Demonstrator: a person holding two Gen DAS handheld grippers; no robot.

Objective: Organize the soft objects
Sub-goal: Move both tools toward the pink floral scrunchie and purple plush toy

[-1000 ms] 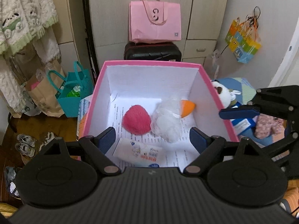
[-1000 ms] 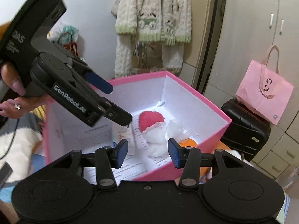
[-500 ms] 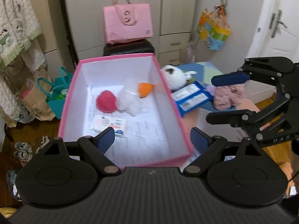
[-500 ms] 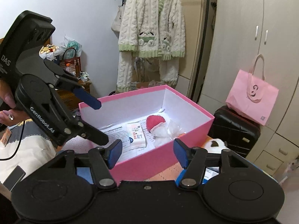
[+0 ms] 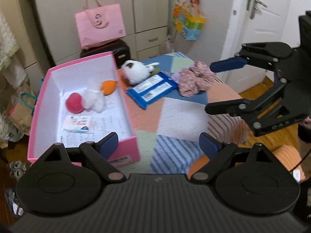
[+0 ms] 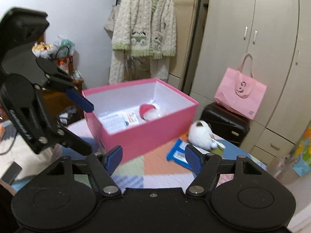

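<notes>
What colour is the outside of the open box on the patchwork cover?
Pink, with a white inside: the box shows best in the right wrist view.

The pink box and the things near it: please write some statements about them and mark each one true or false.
1. The pink box has its lid on. False: it is open at the top.
2. A red ball lies inside the box. True.
3. The white plush toy is inside the box. False: it lies outside the box, on the patchwork cover.
4. The blue packets lie outside the box, by the plush toy. True.
5. The left claw holds the pink cloth. False: its jaws are opening with nothing between them, and the cloth lies on the cover.
</notes>
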